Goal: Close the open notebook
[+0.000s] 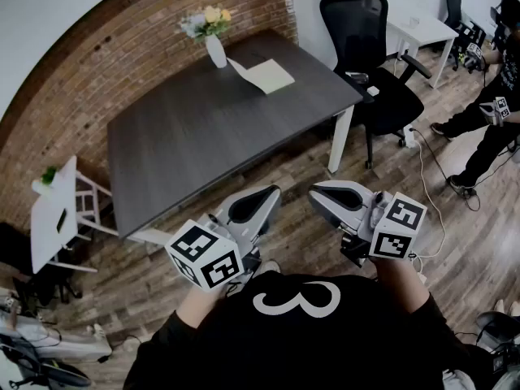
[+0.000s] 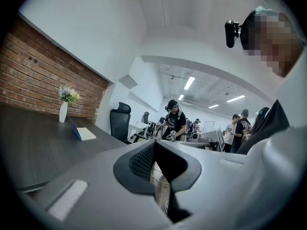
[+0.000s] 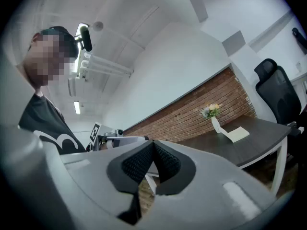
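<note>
The open notebook (image 1: 262,75) lies at the far right corner of the dark table (image 1: 203,128), one cover standing up beside a white vase of flowers (image 1: 214,45). It also shows small in the left gripper view as the notebook (image 2: 82,133) and in the right gripper view as the notebook (image 3: 236,133). Both grippers are held close to the person's chest, well short of the table. The left gripper (image 1: 272,192) is shut with nothing in it. The right gripper (image 1: 314,192) is shut and empty too.
A black office chair (image 1: 370,47) stands at the table's right end. A small white side table (image 1: 57,218) with a plant sits to the left. A brick wall (image 1: 97,55) runs behind. Another person (image 1: 487,128) stands at the right, cables on the wooden floor.
</note>
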### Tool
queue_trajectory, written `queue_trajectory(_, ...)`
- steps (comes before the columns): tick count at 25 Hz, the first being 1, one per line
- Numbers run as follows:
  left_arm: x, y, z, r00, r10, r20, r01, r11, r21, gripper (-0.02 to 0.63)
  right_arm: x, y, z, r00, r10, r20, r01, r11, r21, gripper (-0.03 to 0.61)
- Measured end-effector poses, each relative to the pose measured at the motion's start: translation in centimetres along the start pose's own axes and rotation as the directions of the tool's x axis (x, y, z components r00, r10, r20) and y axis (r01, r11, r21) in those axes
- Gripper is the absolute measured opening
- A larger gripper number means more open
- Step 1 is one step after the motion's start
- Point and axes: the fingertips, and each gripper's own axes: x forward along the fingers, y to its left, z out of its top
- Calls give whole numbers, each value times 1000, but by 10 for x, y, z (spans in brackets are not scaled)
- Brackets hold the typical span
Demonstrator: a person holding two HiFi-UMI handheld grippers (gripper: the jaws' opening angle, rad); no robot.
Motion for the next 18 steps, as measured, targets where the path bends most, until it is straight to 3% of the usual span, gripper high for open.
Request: queue_trajectory(18, 28, 20, -2, 996, -89, -4, 89, 996, -14, 14, -18, -42, 5, 989, -144, 38, 143, 989, 41, 2)
